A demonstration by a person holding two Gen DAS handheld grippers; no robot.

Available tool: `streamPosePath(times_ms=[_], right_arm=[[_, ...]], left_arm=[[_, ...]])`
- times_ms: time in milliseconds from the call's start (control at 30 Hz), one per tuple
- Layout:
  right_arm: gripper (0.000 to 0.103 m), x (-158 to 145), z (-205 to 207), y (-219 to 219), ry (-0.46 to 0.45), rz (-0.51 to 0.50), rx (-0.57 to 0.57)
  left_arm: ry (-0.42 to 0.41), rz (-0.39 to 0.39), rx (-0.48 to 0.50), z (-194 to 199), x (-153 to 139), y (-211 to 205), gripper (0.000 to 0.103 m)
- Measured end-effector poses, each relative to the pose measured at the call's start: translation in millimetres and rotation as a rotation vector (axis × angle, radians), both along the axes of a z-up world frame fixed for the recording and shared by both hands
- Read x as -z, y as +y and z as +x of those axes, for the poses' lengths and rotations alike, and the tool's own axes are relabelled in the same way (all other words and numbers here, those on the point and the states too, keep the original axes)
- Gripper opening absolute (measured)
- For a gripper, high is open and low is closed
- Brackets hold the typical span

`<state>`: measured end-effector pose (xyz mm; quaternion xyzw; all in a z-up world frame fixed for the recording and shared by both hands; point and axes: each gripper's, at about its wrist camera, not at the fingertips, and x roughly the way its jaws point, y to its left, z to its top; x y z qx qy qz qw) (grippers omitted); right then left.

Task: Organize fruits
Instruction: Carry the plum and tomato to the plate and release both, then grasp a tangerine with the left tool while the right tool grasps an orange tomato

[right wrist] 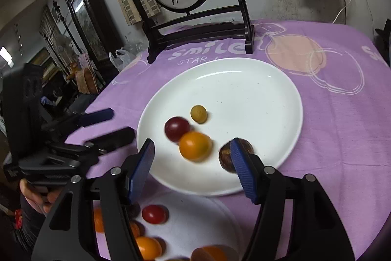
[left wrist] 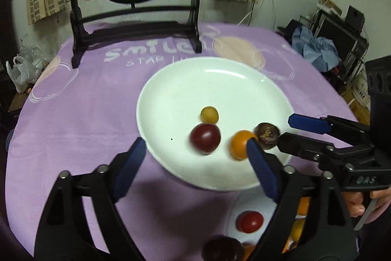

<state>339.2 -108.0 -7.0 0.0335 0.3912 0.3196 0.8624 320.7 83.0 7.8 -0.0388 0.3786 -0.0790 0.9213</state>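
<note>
Fruits are sitting on the large white plate (left wrist: 171,80) in the left wrist view: a yellow-green one (left wrist: 209,114), a dark red one (left wrist: 205,138), an orange one (left wrist: 240,144) and a brown one (left wrist: 267,135), probably just dropped there for sorting. The left gripper (left wrist: 195,163) is hanging released and empty over the near rim. In the right wrist view, the right gripper (right wrist: 193,163) is also standing apart, gripping nothing, with the brown one just behind its right finger. More fruit is waiting on the near plate (right wrist: 195,219) on the purple-clothed surface (right wrist: 342,126), likely the supply.
</note>
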Motion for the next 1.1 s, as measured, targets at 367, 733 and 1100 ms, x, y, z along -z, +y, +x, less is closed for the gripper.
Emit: streamPosePath(times_ms=[367,733,1100], right_arm=[[0.065,23.7,-45.7,-28.1,0.066,-0.059,-0.038],[0.058,36.3,-65.1,-40.9,0.137,-0.063,-0.039],[0.041,52.3,-60.1,-45.6,0.221,-0.064,-0.031]], left_arm=[[-0.024,0.021,-0.118,-64.1,16.2,27.1,0.095],[0.002,-0.015,-0.171,-81.8,27.0,37.9,0.096],[0.005,-0.011,-0.173,-88.1,30.3,36.4,0.096]])
